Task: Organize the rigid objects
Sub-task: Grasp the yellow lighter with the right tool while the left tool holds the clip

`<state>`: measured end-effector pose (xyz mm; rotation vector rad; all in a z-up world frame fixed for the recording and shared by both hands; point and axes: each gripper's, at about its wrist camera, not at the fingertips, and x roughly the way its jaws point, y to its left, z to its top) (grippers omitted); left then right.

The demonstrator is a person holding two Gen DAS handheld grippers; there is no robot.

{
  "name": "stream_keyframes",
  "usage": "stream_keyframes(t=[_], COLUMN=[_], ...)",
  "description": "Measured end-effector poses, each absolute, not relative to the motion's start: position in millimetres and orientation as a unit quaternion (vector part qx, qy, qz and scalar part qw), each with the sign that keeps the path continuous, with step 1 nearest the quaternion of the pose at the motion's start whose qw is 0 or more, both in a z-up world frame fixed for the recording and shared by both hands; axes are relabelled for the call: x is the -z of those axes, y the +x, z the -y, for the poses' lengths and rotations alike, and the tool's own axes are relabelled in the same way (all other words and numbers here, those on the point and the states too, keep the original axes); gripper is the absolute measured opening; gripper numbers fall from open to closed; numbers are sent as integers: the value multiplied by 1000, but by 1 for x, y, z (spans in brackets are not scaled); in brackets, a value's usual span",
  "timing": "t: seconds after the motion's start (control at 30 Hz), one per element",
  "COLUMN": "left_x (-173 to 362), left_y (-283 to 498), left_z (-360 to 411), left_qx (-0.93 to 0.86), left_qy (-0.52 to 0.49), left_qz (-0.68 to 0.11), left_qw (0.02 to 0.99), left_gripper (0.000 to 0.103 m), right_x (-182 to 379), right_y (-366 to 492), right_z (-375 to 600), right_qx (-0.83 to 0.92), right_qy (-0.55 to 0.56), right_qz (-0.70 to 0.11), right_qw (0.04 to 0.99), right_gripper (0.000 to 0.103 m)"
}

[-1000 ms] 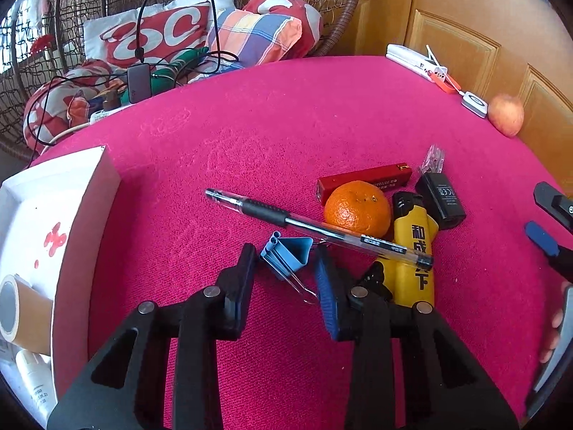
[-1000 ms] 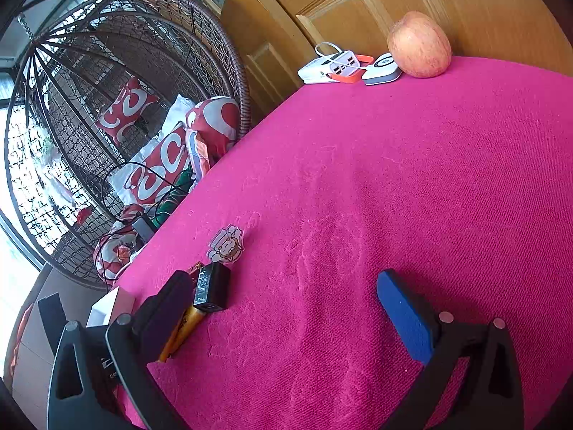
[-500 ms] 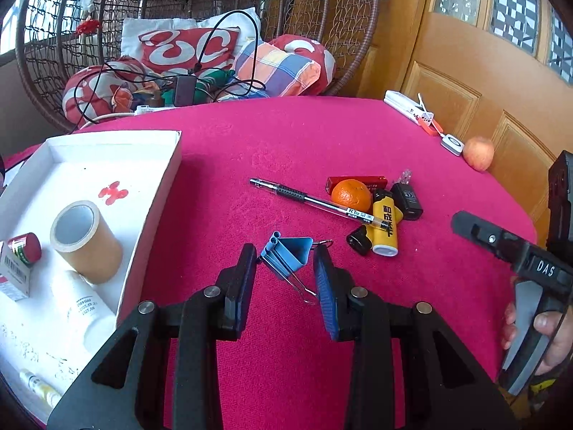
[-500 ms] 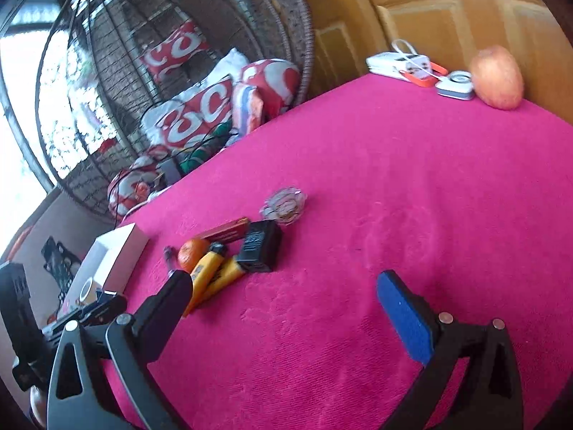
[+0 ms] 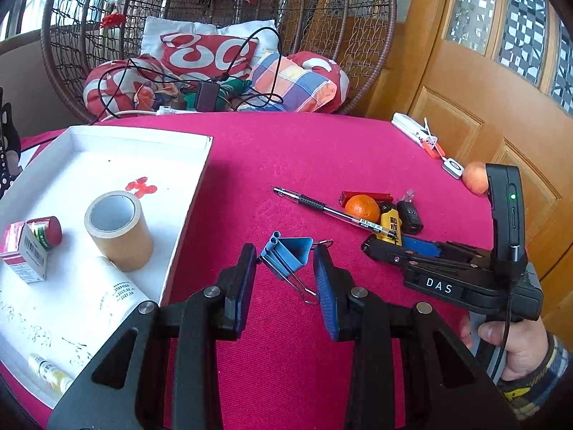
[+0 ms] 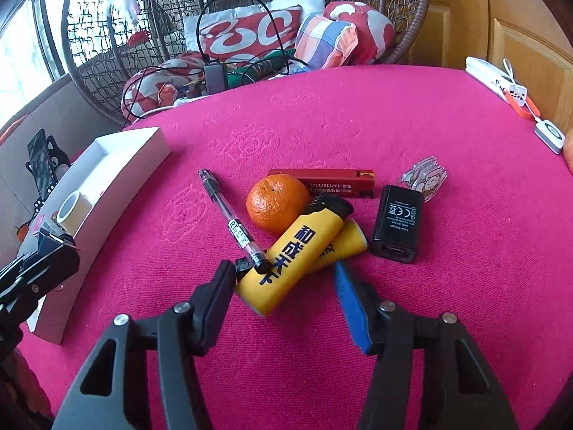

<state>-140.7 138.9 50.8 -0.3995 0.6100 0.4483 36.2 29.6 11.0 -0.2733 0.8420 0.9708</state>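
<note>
My left gripper (image 5: 284, 274) holds a blue binder clip (image 5: 288, 256) between its jaws, lifted above the pink table near the white tray (image 5: 193, 193). The tray holds a tape roll (image 5: 118, 231), a small box and bottles. My right gripper (image 6: 283, 286) is open, its jaws on either side of a yellow lighter (image 6: 293, 254); it also shows in the left wrist view (image 5: 412, 251). Around the lighter lie a second yellow lighter (image 6: 343, 242), a pen (image 6: 232, 220), an orange (image 6: 277, 202), a red lighter (image 6: 322, 181) and a black charger (image 6: 397, 224).
A keychain charm (image 6: 426, 175) lies behind the charger. A power bank (image 5: 412, 129), a small white device and an apple (image 5: 474, 177) sit at the table's far right edge. A wicker chair with cushions and cables stands behind the table.
My left gripper has lifted the binder clip and pulled back towards the tray. My right gripper has swung left and come down around the yellow lighter.
</note>
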Motion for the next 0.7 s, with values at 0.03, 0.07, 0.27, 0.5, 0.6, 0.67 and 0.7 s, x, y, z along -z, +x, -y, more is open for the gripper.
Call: stream_keyframes(t=[0.03,0.07,0.27,0.5,0.6,0.67,0.7], left_x=[-51,-52,-54,-59,-61,-63,-63], left_y=[-141,-141,-141,-145,-146,-146,-147], left_z=[-138,-138,-133,-131,-129,-129,-129], left_qx=[-217,-216,-209,-208,-208,-207,-207], left_qy=[-194,-193,-188,-186,-186,-185,-185], left_qz=[-295,-294,-289,-283,-279,-277,-276], left_qw=[910,911,915,918,919,920,920], left_gripper=[32,32,32,32,32,32,32], right_x=[-12,-12,-21,-35,-39,-45,-48], right_y=[37,37,42,41,41,40,39], right_z=[-26,-22,5,23,32,39,41], right_qx=[-458,-461,-466,-474,-476,-478,-479], right_qy=[-120,-117,-79,-49,-37,-29,-27], right_qz=[-393,-395,-390,-375,-370,-362,-356], right_qw=[788,786,790,795,797,800,802], right_gripper=[37,33,11,10,10,10,10])
